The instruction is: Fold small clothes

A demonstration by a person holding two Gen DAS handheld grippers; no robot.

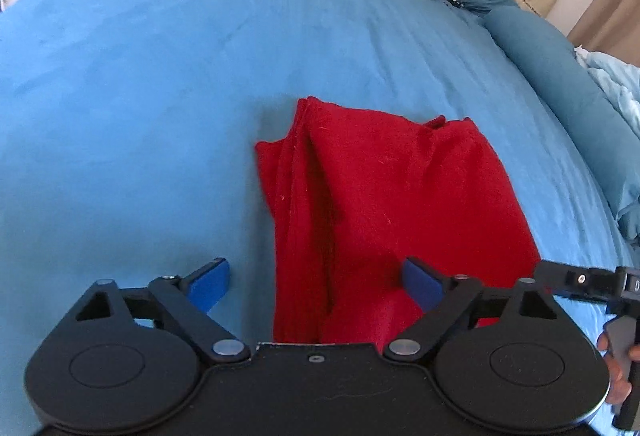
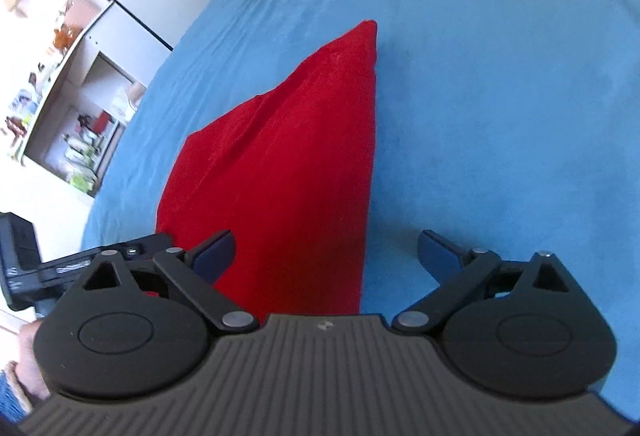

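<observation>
From the left wrist we see our left gripper (image 1: 316, 286) with its jaws spread wide and nothing between them; the folded red garment (image 1: 384, 204) lies on the blue bedspread (image 1: 140, 96) just ahead, toward the right finger

From the right wrist our right gripper (image 2: 325, 256) is likewise spread and empty, the red garment (image 2: 296, 164) stretching ahead from its left finger

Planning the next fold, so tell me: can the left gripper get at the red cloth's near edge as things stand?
Probably yes. The left gripper is open, the red cloth lies on the blue bedspread right between its fingers, and nothing sits in between; the right gripper is off to the side.
</observation>
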